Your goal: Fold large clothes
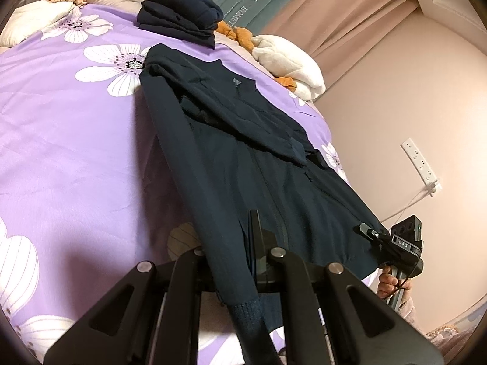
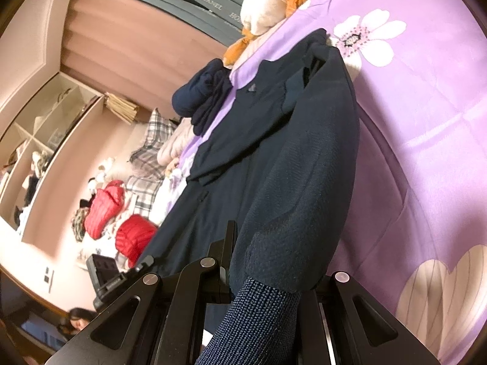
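Note:
A dark navy zip jacket (image 1: 243,152) lies lengthwise on the purple flowered bedspread (image 1: 76,152), one sleeve folded across its chest. My left gripper (image 1: 240,243) is shut on the jacket's near hem, where a ribbed cuff hangs over the jaws. My right gripper (image 1: 369,232) pinches the hem's other corner, a hand under it. In the right wrist view the right gripper (image 2: 252,252) is shut on the jacket (image 2: 274,152), ribbed cuff draped over it. The left gripper (image 2: 146,263) shows at lower left. The fabric hides one finger of each gripper.
A folded dark pile (image 1: 179,15) sits past the jacket's collar. A white and orange blanket (image 1: 289,57) lies at the bed's far edge. A power strip (image 1: 421,164) hangs on the wall. Red jackets (image 2: 103,210), a shelf (image 2: 45,121) and a person (image 2: 79,319) show at left.

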Action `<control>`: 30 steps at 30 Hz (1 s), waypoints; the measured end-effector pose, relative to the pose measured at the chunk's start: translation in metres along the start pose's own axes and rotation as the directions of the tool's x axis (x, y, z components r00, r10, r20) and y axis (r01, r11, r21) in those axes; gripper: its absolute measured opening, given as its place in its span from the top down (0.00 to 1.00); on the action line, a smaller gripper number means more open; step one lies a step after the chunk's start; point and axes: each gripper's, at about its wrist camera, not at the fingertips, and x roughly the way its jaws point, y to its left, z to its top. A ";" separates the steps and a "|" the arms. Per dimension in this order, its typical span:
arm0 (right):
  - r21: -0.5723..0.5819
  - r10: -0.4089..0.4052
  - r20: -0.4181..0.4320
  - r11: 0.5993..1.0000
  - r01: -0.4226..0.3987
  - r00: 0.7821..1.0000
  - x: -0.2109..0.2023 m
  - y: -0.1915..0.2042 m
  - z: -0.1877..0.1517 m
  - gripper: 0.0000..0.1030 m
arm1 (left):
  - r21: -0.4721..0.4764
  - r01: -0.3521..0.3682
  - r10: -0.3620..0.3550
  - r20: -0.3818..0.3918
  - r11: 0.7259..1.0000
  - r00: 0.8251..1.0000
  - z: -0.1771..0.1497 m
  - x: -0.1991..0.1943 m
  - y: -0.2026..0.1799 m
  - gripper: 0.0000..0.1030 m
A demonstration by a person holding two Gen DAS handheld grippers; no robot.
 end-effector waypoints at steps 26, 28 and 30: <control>-0.092 0.083 0.020 0.992 -0.080 0.996 -0.034 0.028 -0.007 0.88 | 0.051 0.024 -0.025 0.013 0.998 1.000 0.009 -0.018 -0.009 0.93; -0.098 0.086 0.021 0.992 -0.084 0.996 -0.036 0.029 -0.008 0.88 | 0.050 0.030 -0.031 0.016 0.998 0.999 0.010 -0.019 -0.009 0.93; -0.104 0.093 0.022 0.990 -0.090 0.995 -0.038 0.031 -0.008 0.88 | 0.051 0.036 -0.037 0.017 0.998 0.999 0.010 -0.021 -0.007 0.93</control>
